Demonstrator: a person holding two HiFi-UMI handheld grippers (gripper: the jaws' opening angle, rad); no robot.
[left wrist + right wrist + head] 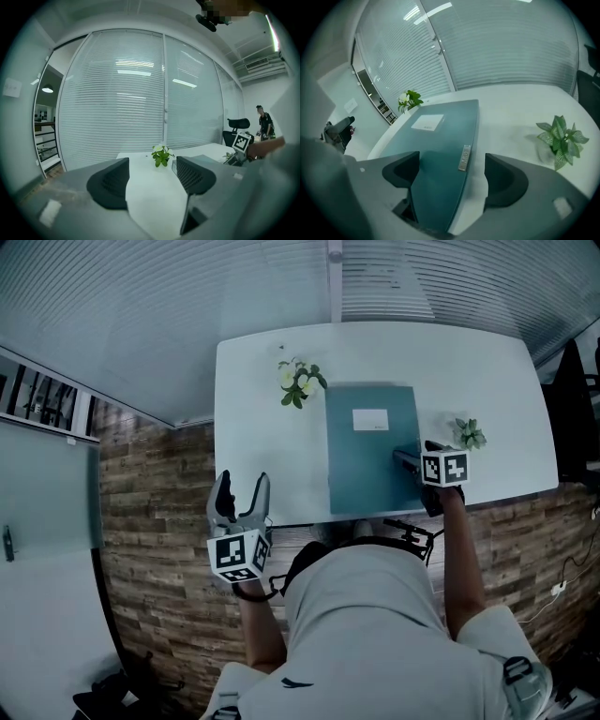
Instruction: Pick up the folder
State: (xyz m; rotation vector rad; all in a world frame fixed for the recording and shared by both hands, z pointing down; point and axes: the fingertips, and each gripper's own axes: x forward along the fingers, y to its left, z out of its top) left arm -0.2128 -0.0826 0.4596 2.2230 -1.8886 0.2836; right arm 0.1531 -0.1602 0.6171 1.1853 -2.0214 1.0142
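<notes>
Between the wide-open jaws of the right claw [450,164] lies the folder [440,138]; nothing gripped.

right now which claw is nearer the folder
Right. The right claw sits open over the right edge of the folder, near the front of the table. The left claw is by the table's front left corner, apart from the folder.

An office: glass walls hung with blinds [140,103], a long white table [469,362] bearing a folder [370,451] and small plants [300,382], a swivel chair [237,124] beyond it, strip lights [270,33] and an air vent [260,63] overhead.
</notes>
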